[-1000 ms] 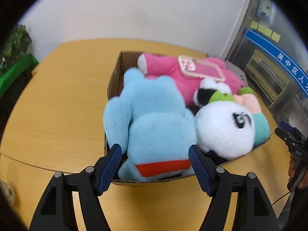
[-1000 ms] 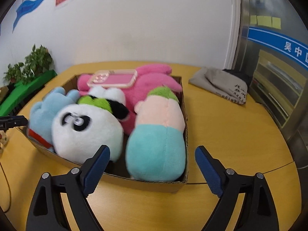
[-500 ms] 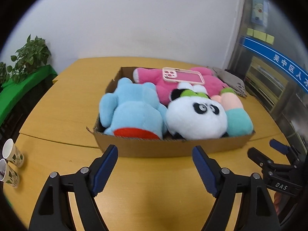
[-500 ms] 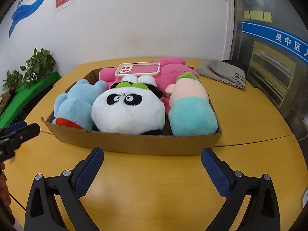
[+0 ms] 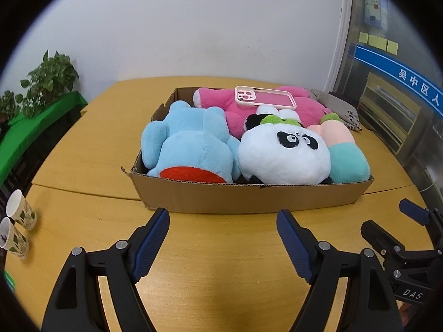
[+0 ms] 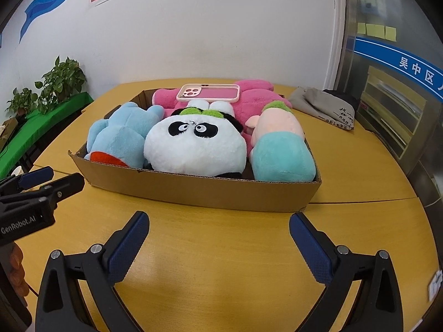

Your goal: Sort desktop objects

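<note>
We saw two paper cups [image 5: 16,227] standing side by side near the left edge of the wooden table [image 5: 221,262]. Potted plants [image 6: 59,81] sat on a green ledge [image 6: 47,121] by the white wall [image 6: 221,27]. A grey folded cloth [image 6: 326,108] lay at the table's far right.

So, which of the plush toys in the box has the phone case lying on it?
The pink plush toy at the back; the pink phone case rests on it.
</note>
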`<state>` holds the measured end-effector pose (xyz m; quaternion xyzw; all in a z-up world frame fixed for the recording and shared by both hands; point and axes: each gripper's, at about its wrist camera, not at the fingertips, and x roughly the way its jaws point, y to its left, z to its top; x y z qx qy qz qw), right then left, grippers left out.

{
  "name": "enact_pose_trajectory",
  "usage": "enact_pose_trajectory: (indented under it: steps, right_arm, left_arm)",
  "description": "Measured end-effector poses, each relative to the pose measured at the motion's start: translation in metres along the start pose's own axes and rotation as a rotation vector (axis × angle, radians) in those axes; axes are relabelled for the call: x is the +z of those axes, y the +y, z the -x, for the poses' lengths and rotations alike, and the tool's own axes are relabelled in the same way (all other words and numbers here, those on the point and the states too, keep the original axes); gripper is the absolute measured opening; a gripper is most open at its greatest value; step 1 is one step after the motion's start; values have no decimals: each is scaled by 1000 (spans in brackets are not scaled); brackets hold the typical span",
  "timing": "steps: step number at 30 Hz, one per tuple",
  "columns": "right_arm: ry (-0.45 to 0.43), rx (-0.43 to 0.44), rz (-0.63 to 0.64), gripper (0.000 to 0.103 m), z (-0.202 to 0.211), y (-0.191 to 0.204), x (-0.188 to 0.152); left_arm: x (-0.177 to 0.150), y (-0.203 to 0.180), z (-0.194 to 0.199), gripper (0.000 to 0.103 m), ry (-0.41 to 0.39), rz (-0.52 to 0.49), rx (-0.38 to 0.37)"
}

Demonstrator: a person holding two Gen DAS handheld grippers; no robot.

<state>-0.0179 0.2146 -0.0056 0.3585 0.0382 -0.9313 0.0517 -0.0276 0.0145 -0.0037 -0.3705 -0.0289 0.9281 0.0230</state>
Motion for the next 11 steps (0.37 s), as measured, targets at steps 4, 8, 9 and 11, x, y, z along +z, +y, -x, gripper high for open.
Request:
enact_pose_trajectory:
  steps: [4, 8, 9, 11]
  right_arm:
    - [-4, -1, -3, 103, -1, -3, 2]
    - [-8, -2, -5, 103, -2, -6, 4]
    - [-9, -2, -6, 103, -2, -6, 4]
    - [-12, -3, -7, 103, -2, -8, 5]
  left_arm:
    - [0, -6, -2, 80, 11, -13, -5]
    - [2, -10, -4, 80, 8, -21, -8]
    - [3, -12, -5, 80, 6, -23, -7]
    - [3, -14, -7, 80, 3, -25, -3]
